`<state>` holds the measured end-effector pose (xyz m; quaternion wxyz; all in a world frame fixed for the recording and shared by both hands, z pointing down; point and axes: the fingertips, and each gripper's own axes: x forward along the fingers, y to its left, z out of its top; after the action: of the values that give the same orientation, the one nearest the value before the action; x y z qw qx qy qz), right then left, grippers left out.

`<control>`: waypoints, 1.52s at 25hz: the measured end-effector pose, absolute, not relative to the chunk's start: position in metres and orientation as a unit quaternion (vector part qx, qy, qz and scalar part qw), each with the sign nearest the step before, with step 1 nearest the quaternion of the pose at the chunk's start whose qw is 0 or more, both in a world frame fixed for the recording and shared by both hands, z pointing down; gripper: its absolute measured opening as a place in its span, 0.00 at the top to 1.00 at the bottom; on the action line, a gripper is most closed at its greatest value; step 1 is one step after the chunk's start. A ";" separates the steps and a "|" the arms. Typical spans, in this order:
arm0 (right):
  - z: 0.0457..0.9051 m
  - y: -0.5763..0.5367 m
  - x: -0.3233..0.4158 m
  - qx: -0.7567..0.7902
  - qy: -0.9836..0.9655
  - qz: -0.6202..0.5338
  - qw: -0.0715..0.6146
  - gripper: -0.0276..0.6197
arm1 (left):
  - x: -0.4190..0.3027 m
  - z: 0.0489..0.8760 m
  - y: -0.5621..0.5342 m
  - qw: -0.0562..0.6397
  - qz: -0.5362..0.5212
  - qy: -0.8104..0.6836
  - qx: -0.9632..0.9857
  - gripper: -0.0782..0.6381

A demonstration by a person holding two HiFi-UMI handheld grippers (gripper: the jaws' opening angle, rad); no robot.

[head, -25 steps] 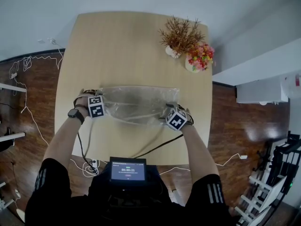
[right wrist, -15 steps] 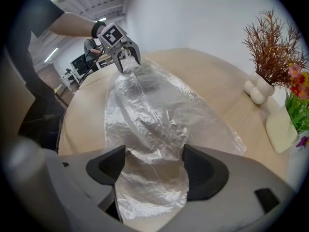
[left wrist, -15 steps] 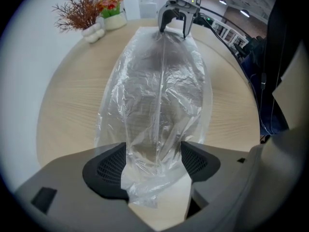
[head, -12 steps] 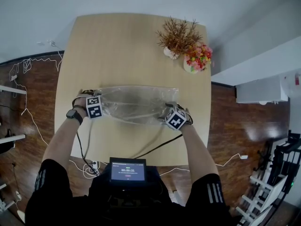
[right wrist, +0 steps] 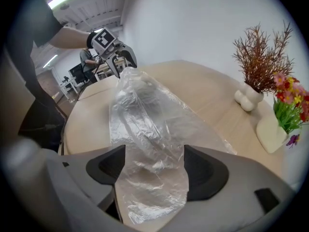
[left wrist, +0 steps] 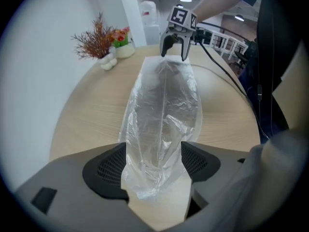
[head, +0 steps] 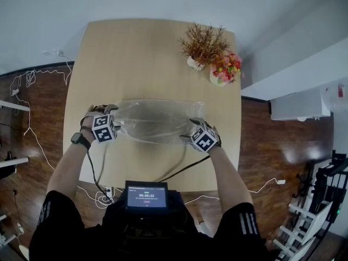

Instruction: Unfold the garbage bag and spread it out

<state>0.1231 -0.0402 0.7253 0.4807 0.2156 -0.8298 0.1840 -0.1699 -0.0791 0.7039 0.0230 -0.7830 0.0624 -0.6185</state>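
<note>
The pale wooden counter (head: 141, 58) carries, near its far right corner, a dried red-brown plant in a small white vase (head: 202, 42) and, just beside it, a white pot of colourful flowers (head: 225, 68). Left of the counter, thin white cables (head: 32, 75) lie on the dark wooden floor (head: 272, 145). Below the counter's near edge there is a small black screen (head: 146, 196).

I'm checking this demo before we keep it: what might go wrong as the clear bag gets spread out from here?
1. The left gripper and the right gripper both have their jaws apart around the bunched ends of the garbage bag, so a pull may let the thin film slip out.
2. The vase of dried twigs and the flower vase stand on the table beyond the bag's far right side. Spreading that way might tip them.
</note>
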 end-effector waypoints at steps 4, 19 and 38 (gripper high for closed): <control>0.693 -0.047 0.116 0.245 -0.849 0.153 0.442 0.32 | -0.162 0.681 -0.081 0.008 -0.578 0.101 -0.809 0.38; 0.550 -0.020 0.093 0.384 -0.871 0.124 0.279 0.37 | -0.154 0.594 -0.050 -0.060 -0.425 0.231 -0.873 0.38; 0.433 0.089 0.100 0.464 -0.875 0.123 0.065 0.43 | -0.137 0.513 0.069 -0.057 -0.290 0.282 -0.913 0.39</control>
<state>0.1003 0.0892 0.4335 0.0646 0.4637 -0.8751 0.1225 -0.1365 0.0695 0.5130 -0.0573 -0.9129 0.2817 -0.2897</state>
